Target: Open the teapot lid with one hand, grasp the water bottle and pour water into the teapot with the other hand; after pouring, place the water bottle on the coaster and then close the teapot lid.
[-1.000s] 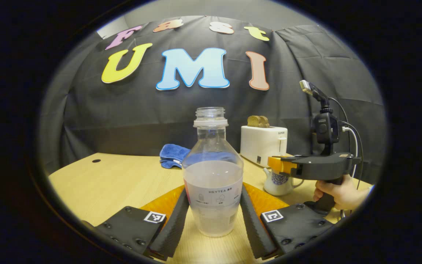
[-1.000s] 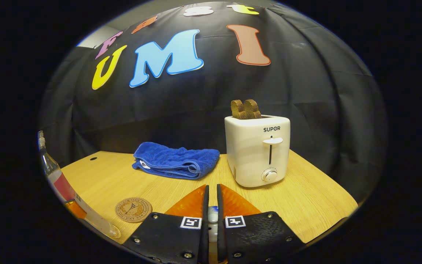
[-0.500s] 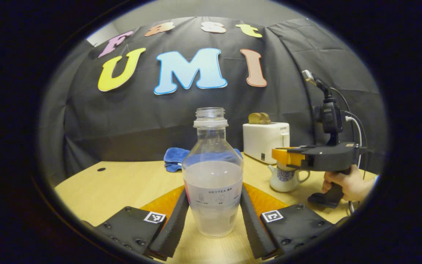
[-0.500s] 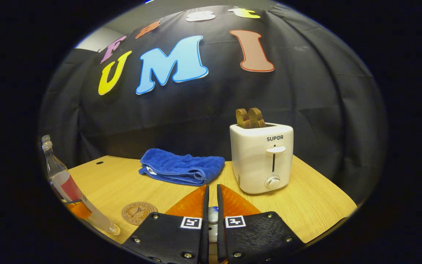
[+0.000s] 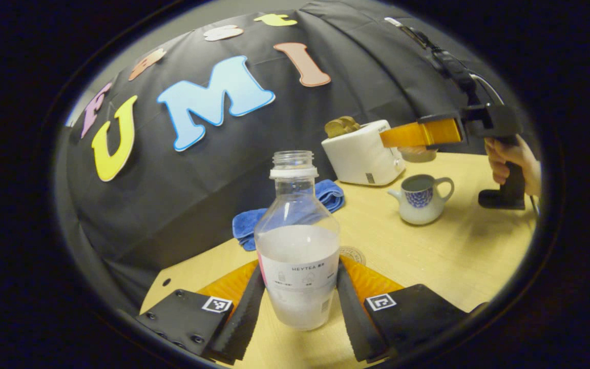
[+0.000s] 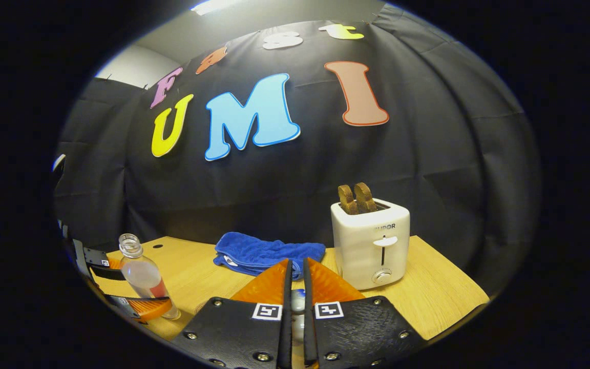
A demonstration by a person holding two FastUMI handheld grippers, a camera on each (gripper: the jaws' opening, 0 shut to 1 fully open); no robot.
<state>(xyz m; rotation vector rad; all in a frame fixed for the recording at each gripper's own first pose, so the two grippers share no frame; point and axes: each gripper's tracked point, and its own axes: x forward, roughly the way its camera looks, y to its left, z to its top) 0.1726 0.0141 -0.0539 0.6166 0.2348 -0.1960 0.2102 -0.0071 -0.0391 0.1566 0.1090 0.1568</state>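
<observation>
Plastic water bottle (image 5: pixel 297 241) clamped between left hand-held gripper (image 5: pixel 297 312) fingers.

The right hand-held gripper (image 5: pixel 418 141) has risen well above the teapot (image 5: pixel 420 198), carrying the lid (image 5: pixel 417 153) off it, so the pot's mouth now stands open. The left hand-held gripper (image 5: pixel 297 302) has lifted the water bottle (image 5: pixel 297 241) off the worktop (image 5: pixel 428 251) (tilted, going by the slanted backdrop), and the coaster (image 5: pixel 352 253) now shows behind it.

White teapot (image 5: pixel 420 199) with blue pattern, blue towel (image 6: pixel 268 254), white toaster (image 6: pixel 371 242), tan wood-grain table (image 5: pixel 428 256).
</observation>
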